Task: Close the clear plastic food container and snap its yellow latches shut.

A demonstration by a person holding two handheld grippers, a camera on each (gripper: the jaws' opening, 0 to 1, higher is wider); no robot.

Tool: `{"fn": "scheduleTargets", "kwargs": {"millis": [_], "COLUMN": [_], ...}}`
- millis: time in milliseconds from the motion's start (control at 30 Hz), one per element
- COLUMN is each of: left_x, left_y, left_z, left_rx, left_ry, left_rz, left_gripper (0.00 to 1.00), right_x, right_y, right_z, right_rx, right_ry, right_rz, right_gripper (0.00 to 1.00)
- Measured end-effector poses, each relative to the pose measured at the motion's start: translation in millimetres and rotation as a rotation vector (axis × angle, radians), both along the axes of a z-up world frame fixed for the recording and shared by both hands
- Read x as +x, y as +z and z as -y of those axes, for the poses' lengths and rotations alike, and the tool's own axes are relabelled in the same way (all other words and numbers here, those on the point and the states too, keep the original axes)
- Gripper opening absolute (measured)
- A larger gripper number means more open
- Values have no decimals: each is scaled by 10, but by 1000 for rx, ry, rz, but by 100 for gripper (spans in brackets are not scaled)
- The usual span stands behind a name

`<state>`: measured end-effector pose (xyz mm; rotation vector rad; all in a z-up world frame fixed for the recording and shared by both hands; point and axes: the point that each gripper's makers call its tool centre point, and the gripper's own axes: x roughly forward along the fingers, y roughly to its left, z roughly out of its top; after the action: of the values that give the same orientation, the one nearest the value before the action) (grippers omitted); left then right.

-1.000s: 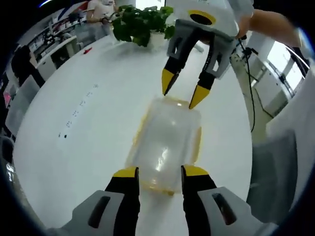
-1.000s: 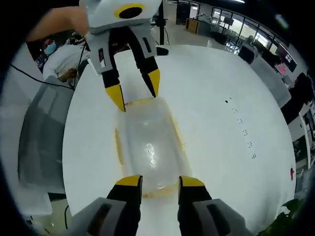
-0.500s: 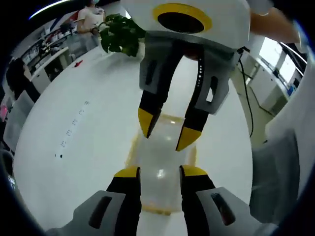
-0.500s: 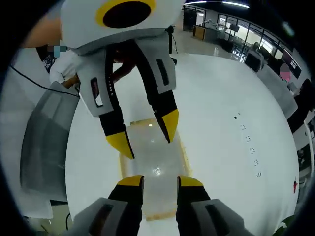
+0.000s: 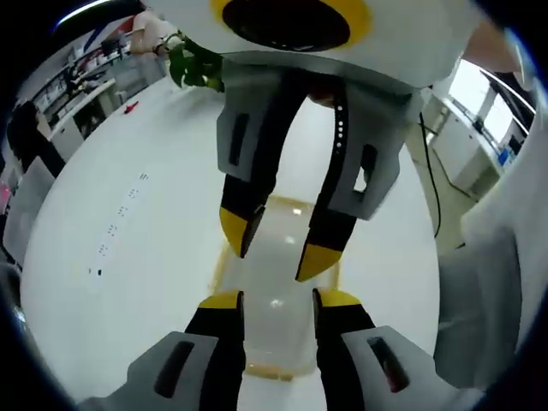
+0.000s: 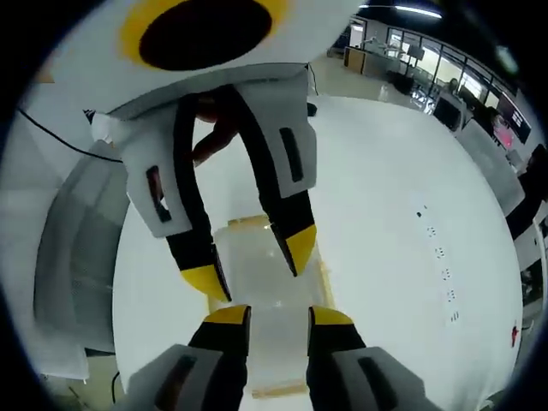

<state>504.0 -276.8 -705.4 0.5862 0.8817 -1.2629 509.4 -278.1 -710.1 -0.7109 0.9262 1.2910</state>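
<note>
Facing tip to tip over the clear food container (image 5: 276,278) on the white table (image 5: 128,257); its long axis runs between them | left gripper (image 5: 276,298) spread; right gripper (image 6: 267,315) spread | both equally near; yellow latches (image 5: 272,370) along the rim

I see bright, even daylight on the white table (image 5: 128,257), with windows (image 5: 479,90) glowing at the far right. Small glare spots sit on the container lid (image 5: 276,282). Edges bend strongly; the near gripper looms soft.
</note>
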Motion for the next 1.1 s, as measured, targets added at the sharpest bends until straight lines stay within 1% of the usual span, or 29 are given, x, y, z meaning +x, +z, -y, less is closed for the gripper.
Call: {"fn": "scheduleTargets", "kwargs": {"millis": [100,200,267,400,500,567,733,1000,1100], "left_x": [-13,-57,-67,-56,-67,-73,-109,-195,-228], "left_y": [-12,-64,-87,-85,-92,-98,-110,-108,-120], "left_z": [16,17,5,6,12,10,1,3,6], "left_rx": [-3,10,21,17,17,18,12,-4,-4], "left_ry": [3,-13,-22,-18,-18,-20,-19,-8,-6], "left_rz": [-7,-13,-7,2,7,12,12,1,10], "left_gripper": [29,28,28,28,28,28,27,30,31], "right_x": [-11,-3,10,22,60,82,154,211,232], "right_y": [-9,-47,-51,-57,-54,-64,-59,-79,-97], "right_z": [-8,2,2,-4,-17,-9,-13,-15,-8], "right_rx": [5,-5,-4,-2,11,2,9,-2,-7], "right_ry": [13,20,19,17,-1,7,3,22,28], "right_rz": [-6,-5,-3,-4,-11,-2,0,10,9], "right_gripper": [24,25,25,25,25,25,25,26,27]}}
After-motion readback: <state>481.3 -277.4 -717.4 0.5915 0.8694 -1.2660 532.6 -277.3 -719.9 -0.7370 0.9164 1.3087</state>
